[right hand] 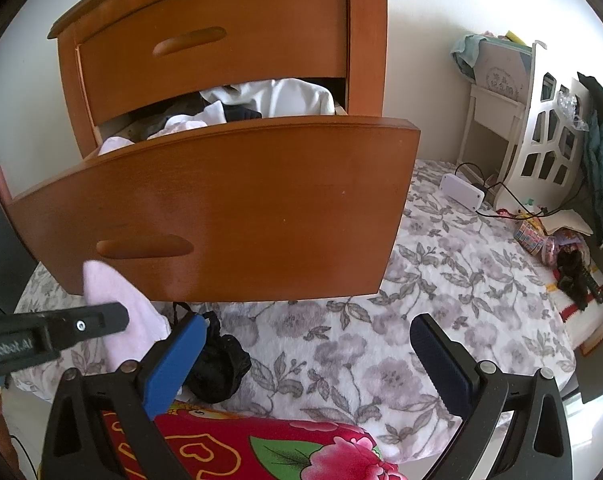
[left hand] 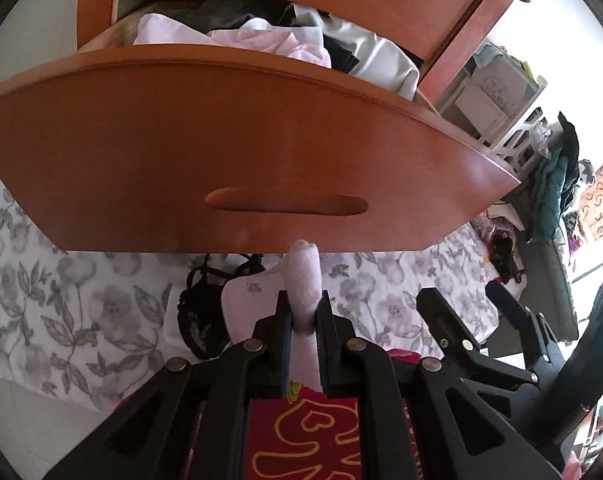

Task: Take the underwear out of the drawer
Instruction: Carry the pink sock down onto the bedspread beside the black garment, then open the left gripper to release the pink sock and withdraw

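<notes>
Floral bedding [right hand: 381, 312] spreads beneath the pulled-out wooden drawer [right hand: 229, 208], which is full of clothes. Below its front, the left gripper [left hand: 304, 312] pinches pale pink underwear [left hand: 301, 280], long axis running up between the jaws. Nearby, the right gripper [right hand: 305, 360] hangs with jaws spread, beside a black garment [right hand: 221, 372].

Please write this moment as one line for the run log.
left gripper: shut on pink underwear, outside drawer | right gripper: open, empty | black underwear: on bed | drawer: open
</notes>
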`<move>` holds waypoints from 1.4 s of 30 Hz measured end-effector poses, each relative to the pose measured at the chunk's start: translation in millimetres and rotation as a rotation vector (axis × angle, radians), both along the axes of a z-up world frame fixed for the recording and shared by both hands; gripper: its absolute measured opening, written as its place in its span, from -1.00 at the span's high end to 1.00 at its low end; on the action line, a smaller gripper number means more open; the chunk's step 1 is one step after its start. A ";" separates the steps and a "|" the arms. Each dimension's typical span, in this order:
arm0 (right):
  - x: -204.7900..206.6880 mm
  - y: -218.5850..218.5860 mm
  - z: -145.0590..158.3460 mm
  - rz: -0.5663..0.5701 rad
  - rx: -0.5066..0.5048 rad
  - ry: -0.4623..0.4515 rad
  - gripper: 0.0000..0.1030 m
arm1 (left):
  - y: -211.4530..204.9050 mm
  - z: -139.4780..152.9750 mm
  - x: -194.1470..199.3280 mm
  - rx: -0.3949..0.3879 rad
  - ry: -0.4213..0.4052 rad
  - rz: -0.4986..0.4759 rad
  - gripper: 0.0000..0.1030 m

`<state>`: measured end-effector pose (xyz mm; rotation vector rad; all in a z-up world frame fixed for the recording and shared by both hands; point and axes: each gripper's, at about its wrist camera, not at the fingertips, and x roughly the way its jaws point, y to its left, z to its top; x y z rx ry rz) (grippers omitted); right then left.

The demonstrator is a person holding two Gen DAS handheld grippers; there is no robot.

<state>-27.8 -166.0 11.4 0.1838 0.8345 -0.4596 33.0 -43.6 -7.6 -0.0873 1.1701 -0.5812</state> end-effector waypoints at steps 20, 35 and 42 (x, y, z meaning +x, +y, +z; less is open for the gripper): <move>-0.2 0.2 0.5 0.000 0.000 0.003 -1.00 | 20.5 -13.9 4.1 -0.008 0.064 0.085 0.28; 0.4 -0.4 0.6 -0.001 0.002 0.003 -1.00 | 37.8 -16.9 6.4 0.057 0.043 0.202 -0.50; 0.2 -0.6 1.1 -0.001 0.002 0.003 -1.00 | 38.9 -19.7 8.0 0.075 0.038 0.214 -0.68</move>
